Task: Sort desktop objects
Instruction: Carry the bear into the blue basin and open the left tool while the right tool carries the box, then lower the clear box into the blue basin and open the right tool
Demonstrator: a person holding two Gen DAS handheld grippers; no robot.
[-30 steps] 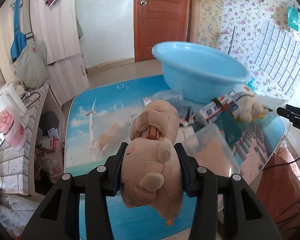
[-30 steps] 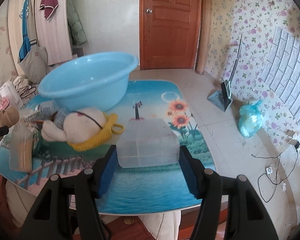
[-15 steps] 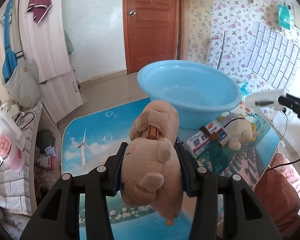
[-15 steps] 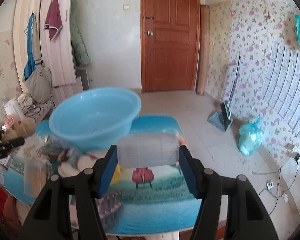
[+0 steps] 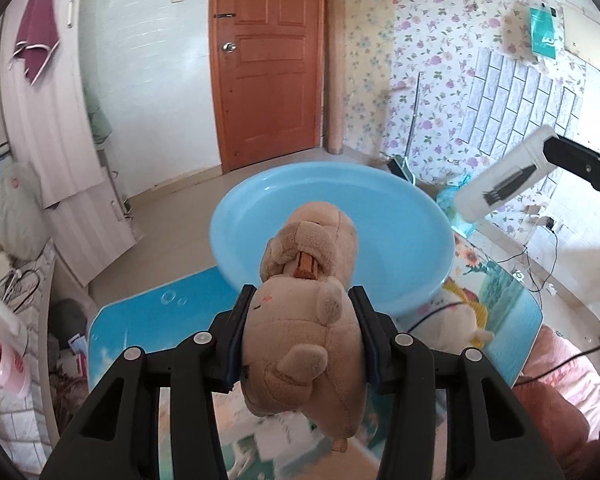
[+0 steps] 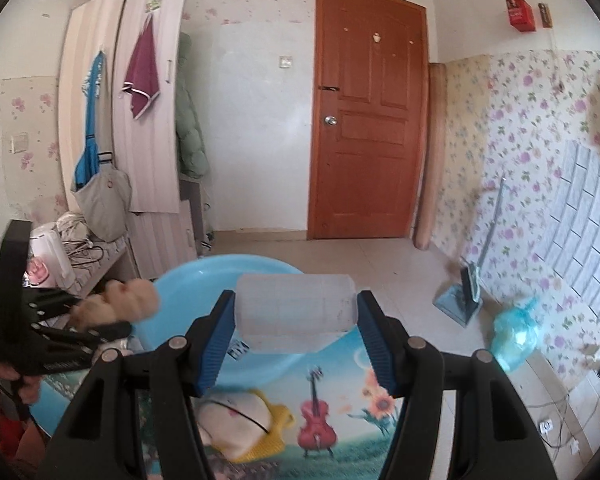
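- left tongs pinching brown plush toy mid-body, aloft before blue basin; soft, light, squashes.
- right tongs clamping translucent plastic box by its ends, above the basin; stiff, slick, probably light.

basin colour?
Light blue basin, plain, no pattern. Shows best in the left wrist view.
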